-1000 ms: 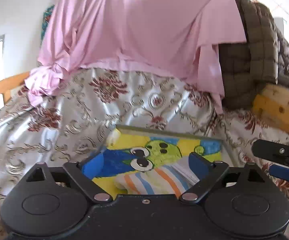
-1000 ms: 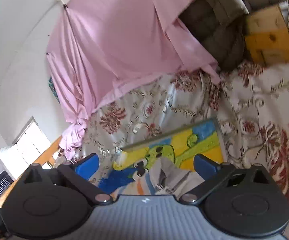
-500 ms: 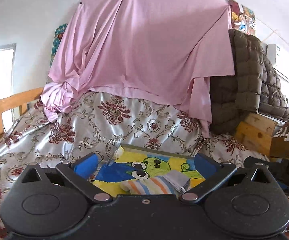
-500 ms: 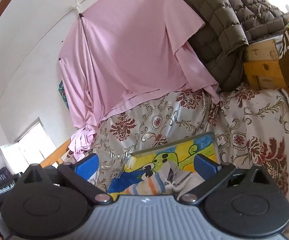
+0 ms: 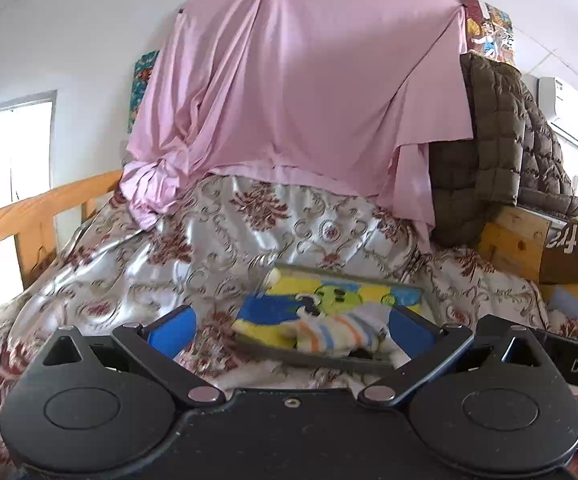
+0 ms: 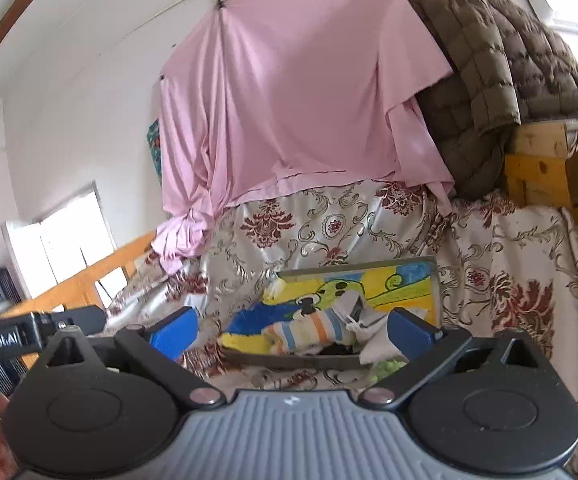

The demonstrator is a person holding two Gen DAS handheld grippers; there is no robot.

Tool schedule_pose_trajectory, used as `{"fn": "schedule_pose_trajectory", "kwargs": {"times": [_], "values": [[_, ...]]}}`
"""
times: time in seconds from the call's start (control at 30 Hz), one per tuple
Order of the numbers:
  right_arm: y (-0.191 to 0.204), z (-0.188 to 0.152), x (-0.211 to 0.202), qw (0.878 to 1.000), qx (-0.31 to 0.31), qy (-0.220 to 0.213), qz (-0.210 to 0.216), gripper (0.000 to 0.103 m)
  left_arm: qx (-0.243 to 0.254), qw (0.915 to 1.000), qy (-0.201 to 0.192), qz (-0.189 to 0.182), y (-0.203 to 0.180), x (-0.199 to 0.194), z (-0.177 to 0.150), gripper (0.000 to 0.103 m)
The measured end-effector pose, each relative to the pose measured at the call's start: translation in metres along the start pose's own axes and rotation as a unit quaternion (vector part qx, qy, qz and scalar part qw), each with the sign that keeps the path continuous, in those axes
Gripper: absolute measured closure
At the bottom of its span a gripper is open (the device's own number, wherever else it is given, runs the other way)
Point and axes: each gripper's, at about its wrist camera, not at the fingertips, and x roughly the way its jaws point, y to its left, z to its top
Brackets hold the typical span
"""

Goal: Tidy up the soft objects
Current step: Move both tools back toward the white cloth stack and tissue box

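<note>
A striped sock (image 5: 333, 334) with orange, blue and white bands lies on a flat tray (image 5: 309, 354) printed with a yellow, blue and green cartoon, resting on the floral bedspread. It also shows in the right wrist view (image 6: 309, 330), on the tray (image 6: 435, 280), with grey-white cloth (image 6: 373, 338) beside it. My left gripper (image 5: 291, 330) is open and empty, held back from the tray. My right gripper (image 6: 291, 330) is open and empty, also short of the tray.
A pink sheet (image 5: 301, 92) hangs on the wall behind the bed. A brown quilted jacket (image 5: 497, 148) drapes over wooden crates (image 5: 509, 244) at right. A wooden bed rail (image 5: 29, 220) runs along the left. The floral bedspread (image 5: 209, 248) covers the bed.
Both grippers have pulled back and up from the tray, which now looks smaller and farther. The sock stays on the tray. Both jaws stay open.
</note>
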Motion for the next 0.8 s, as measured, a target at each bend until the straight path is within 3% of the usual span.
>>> {"fn": "schedule_pose_trajectory", "kwargs": {"times": [0.27,0.8], "values": [[0.02,-0.036,-0.02,0.999,-0.046,0.002,0.002,0.0,0.003,0.9994,0.028,0.02,0.03,-0.019,-0.034,0.001],[0.052,-0.091,0.011,0.986,-0.117,0.116,0.035,0.0,0.038,0.9907,0.119,0.053,0.053,-0.013,-0.108,0.001]]}}
